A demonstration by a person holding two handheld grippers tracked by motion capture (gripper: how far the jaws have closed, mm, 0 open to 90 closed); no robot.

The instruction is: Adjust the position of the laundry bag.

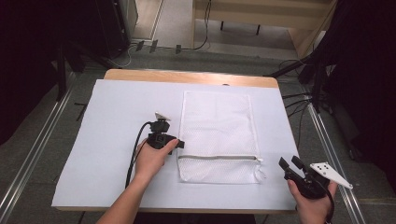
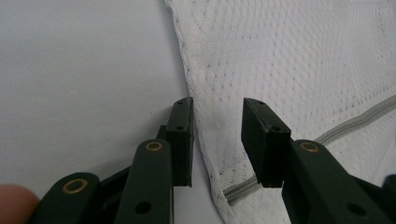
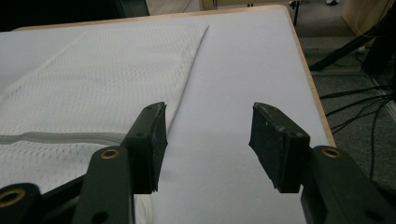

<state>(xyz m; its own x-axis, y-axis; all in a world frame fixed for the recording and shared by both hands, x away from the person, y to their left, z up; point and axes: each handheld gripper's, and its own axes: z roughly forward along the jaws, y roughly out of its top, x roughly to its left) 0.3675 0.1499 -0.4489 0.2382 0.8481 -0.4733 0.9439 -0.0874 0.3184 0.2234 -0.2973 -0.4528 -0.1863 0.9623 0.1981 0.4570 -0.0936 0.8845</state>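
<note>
The flat white mesh zippered laundry bag (image 1: 218, 135) lies mid-tabletop (image 1: 116, 112); the left tool (image 2: 217, 135) straddles its left edge (jaws apart, not yet pinching); the right tool (image 3: 208, 144) hovers open, empty, near the bag's right corner.

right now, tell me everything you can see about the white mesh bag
The white mesh bag is a flat rectangular pouch of fine netted fabric, lying limp on the white table cover, long side running away from the person. A grey zip crosses it near the near end, closed, its pull at the right end. The left gripper straddles its left edge beside the zip's end, jaws apart, not yet pinching.
</note>
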